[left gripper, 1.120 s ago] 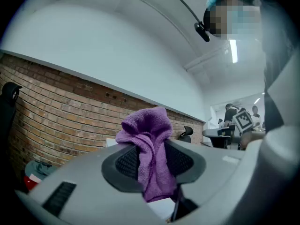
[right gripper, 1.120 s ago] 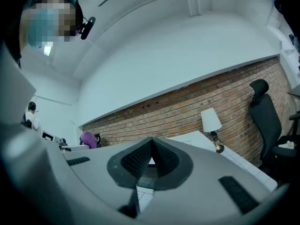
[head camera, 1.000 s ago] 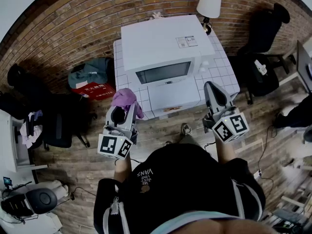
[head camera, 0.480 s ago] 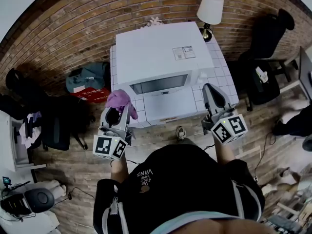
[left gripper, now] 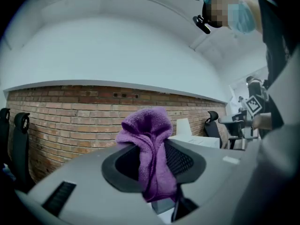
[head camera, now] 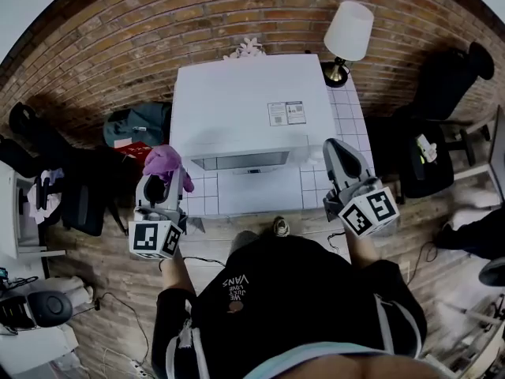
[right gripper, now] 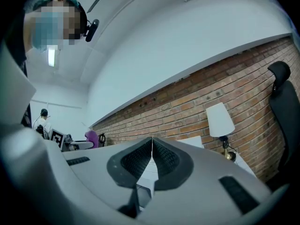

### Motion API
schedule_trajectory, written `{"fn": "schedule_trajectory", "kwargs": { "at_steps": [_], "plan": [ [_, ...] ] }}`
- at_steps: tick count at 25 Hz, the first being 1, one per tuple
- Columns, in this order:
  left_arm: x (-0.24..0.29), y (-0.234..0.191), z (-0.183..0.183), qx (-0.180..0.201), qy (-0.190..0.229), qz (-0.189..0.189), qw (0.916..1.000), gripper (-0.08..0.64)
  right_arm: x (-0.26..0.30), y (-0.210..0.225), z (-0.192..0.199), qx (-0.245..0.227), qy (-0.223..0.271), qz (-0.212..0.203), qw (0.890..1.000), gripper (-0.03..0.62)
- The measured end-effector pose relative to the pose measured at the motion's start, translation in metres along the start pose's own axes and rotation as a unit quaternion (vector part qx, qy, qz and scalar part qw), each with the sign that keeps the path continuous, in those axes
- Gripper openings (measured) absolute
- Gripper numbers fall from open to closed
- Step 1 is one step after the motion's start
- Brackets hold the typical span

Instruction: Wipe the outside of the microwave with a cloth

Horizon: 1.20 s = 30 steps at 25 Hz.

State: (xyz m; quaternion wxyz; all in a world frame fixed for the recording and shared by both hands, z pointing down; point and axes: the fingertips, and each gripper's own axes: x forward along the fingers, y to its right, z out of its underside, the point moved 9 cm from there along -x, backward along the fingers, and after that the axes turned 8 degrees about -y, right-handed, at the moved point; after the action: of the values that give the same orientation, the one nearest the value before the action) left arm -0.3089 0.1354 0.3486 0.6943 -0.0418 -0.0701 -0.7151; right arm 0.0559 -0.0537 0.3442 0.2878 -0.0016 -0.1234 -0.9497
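Purple cloth (head camera: 163,163) farther left, beside microwave (head camera: 245,101)

head view: above the person, facing steeply down on the microwave (head camera: 248,113) top, brick wall (head camera: 118,46) behind it. left gripper (head camera: 164,183) view: low, left of the microwave, facing the wall; cloth (left gripper: 150,153) pinched in its jaws sits very near. right gripper (head camera: 338,150) view: right of the microwave, same heading. all views share wall, microwave and lamp (head camera: 348,34).

Cloth (left gripper: 151,139) partly hidden between jaws, microwave label (head camera: 286,113) unreadable
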Motion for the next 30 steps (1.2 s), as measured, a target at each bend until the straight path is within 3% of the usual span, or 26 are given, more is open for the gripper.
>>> {"fn": "schedule_trajectory", "kwargs": {
  "at_steps": [7, 15, 18, 20, 24, 27, 30],
  "plan": [
    [0.031, -0.036, -0.013, 0.072, -0.046, -0.032, 0.9958, 0.141, 0.016, 0.025, 0.0, 0.004, -0.009, -0.006, 1.0, 0.004],
    [0.102, -0.084, -0.029, 0.121, -0.079, 0.018, 0.9894, 0.141, 0.029, 0.02, -0.003, 0.012, -0.002, 0.036, 0.999, 0.003],
    [0.133, -0.101, -0.036, 0.16, -0.097, 0.029, 0.9819, 0.141, 0.037, 0.012, -0.004, 0.015, 0.003, 0.048, 0.999, 0.003],
    [0.153, -0.109, -0.042, 0.229, -0.111, 0.034, 0.9665, 0.141, 0.042, 0.007, -0.003, 0.015, 0.005, 0.056, 0.998, 0.004],
    [0.192, -0.12, -0.039, 0.359, -0.15, 0.06, 0.9193, 0.141, 0.049, -0.001, -0.001, 0.018, 0.009, 0.076, 0.997, 0.004],
    [0.217, -0.124, -0.033, 0.406, -0.182, 0.08, 0.892, 0.141, 0.05, -0.004, 0.001, 0.021, 0.01, 0.09, 0.996, 0.003],
    [0.241, -0.13, -0.027, 0.427, -0.207, 0.09, 0.8755, 0.141, 0.051, -0.004, 0.001, 0.022, 0.013, 0.104, 0.994, 0.003]
  ]
}}
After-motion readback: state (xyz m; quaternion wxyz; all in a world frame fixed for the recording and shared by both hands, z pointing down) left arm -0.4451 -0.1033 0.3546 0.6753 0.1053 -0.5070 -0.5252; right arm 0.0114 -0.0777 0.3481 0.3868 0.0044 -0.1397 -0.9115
